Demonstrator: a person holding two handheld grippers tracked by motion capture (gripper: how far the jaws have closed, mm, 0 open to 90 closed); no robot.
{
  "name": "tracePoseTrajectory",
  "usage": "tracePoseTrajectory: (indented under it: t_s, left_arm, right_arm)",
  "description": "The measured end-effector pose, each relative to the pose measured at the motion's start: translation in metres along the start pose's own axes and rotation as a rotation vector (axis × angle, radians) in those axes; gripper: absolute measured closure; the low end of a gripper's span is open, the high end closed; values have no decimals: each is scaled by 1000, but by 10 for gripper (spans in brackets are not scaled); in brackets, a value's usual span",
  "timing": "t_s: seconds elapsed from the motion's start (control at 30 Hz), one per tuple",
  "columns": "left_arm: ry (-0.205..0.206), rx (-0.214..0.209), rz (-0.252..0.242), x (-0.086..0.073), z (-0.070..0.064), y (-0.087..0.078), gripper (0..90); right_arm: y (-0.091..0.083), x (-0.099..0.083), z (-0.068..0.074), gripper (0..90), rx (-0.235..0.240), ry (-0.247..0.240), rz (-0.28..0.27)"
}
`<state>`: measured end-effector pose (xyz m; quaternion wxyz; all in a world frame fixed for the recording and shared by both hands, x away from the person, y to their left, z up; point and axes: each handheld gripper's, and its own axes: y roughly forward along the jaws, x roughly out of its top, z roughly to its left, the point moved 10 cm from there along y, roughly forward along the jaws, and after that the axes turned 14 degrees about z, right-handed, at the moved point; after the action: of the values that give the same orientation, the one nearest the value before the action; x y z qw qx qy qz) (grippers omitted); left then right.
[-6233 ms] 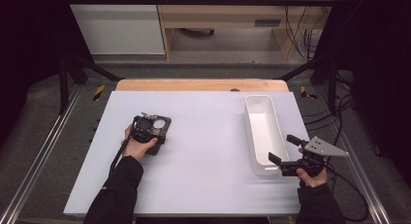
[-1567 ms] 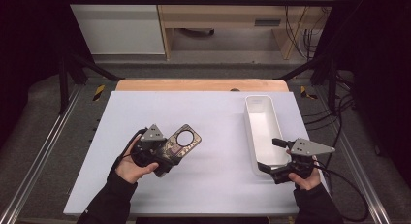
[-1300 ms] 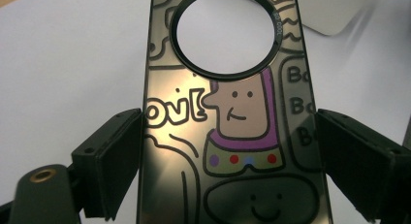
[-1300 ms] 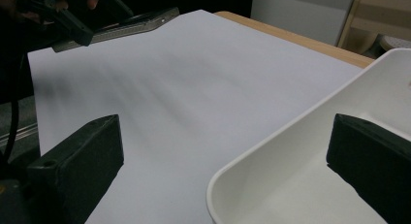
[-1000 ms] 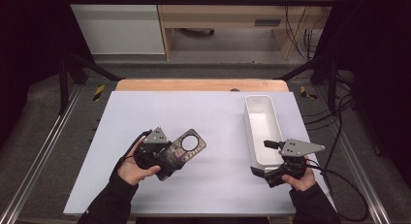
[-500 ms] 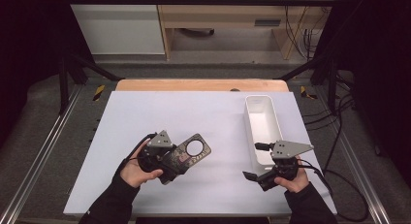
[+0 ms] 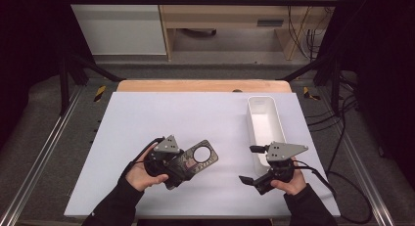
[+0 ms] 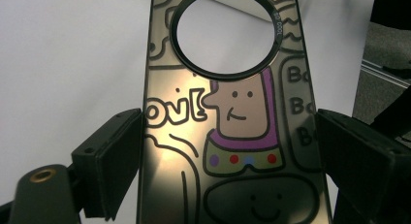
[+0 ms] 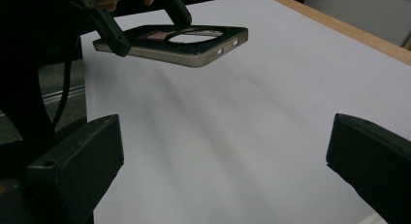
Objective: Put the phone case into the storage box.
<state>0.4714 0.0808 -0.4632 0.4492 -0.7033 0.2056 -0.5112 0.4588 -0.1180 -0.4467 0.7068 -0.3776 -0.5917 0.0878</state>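
Observation:
A dark phone case [image 7: 199, 159] with cartoon drawings and a round hole is gripped by its long sides in my left gripper [image 7: 182, 168], which holds it above the white table [image 7: 161, 113]. In the left gripper view the case [image 8: 291, 103] sits between both jaws of that gripper [image 8: 232, 158]. My right gripper [image 7: 247, 164] is open and holds nothing, low over the table to the case's right, jaws pointing left. From the right gripper view the case [image 9: 194, 47] hangs level ahead, beyond the open jaws of the right gripper [image 9: 228, 166].
A long white tray [image 7: 264, 121] lies on the table's right side, just behind the right gripper. A wooden strip [image 7: 203, 85] runs along the table's far edge. Metal rails and cables flank the table.
The left gripper has lifted the case and carried it right and toward the front. The right gripper has moved left, away from the tray's near end.

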Motion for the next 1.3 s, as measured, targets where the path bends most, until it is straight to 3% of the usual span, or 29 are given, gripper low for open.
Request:
tracePoseTrajectory:
  t_s: [0.53,1.03,1.3]
  left_arm:
    - [58,-37,5,4,-14,7,116]
    - [88,-59,15,6,-22,11,116]
    - [107,-79,17,6,-25,11,116]
  right_arm:
    - [14,3,7,5,35,-22,36]
    - [22,10,16,8,69,-56,55]
    - [31,11,23,14,92,-86,94]
